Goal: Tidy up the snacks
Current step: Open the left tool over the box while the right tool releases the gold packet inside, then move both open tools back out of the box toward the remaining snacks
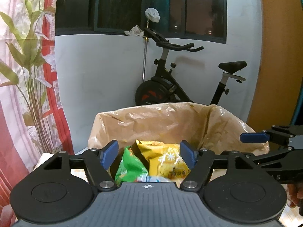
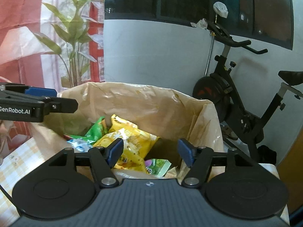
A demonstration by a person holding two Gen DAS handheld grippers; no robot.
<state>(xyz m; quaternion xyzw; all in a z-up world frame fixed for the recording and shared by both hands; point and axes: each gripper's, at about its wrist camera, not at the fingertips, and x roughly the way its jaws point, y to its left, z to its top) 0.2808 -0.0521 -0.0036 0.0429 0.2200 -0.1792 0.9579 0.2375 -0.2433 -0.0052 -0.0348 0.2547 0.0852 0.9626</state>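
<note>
A box lined with a tan plastic bag (image 1: 155, 121) (image 2: 151, 102) holds snack packets. A yellow packet (image 1: 166, 160) (image 2: 132, 145) lies beside a green packet (image 1: 130, 166) (image 2: 96, 130). A blue-white packet (image 2: 79, 144) and a purple-green packet (image 2: 157, 167) lie lower down. My left gripper (image 1: 148, 156) is open and empty above the near rim. My right gripper (image 2: 149, 152) is open and empty above the packets. Each gripper shows in the other's view, the right one (image 1: 253, 137) and the left one (image 2: 40, 91) from the side.
A black exercise bike (image 1: 181, 83) (image 2: 242, 98) stands against the white wall behind the box. A red and white curtain with a leaf print (image 1: 24, 75) (image 2: 56, 37) hangs at the left. A checked tablecloth (image 2: 17, 162) lies under the box.
</note>
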